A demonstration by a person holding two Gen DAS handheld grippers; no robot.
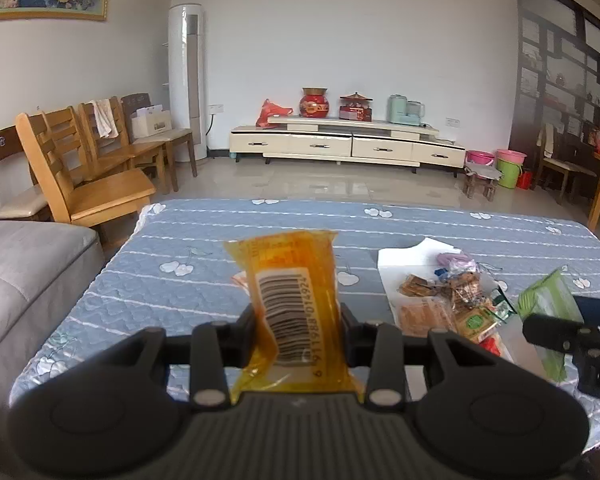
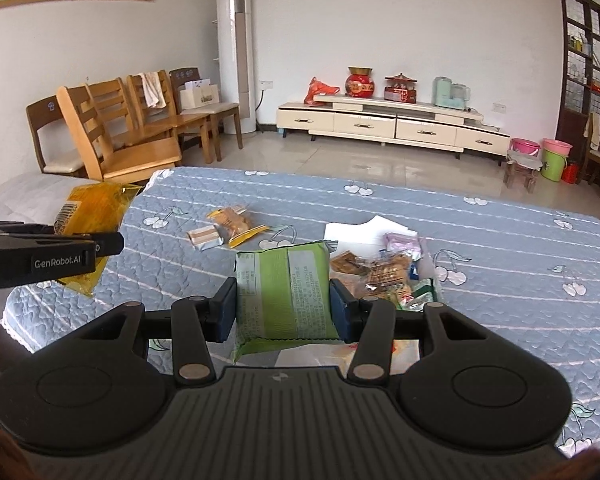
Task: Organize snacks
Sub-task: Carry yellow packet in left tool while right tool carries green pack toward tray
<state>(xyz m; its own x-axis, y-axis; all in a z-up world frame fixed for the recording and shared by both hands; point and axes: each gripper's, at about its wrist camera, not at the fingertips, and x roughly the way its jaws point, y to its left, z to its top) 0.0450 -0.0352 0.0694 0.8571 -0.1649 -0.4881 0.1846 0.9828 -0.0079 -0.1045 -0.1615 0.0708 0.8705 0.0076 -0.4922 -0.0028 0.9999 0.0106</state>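
Blue quilted table (image 2: 480,248) carries a mixed snack pile (image 2: 384,272) ahead of the right claw (image 2: 284,304), which grips a green packet (image 2: 286,292) lifted clear for sorting. Left claw (image 1: 298,330) clamps an orange packet (image 1: 294,292) (barcode up), carried toward three sorted packets (image 2: 226,226) beyond.

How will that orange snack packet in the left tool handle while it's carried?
The orange snack packet is probably light and floppy: its film crinkles where the left tool grips it. The glossy wrapper may slip.
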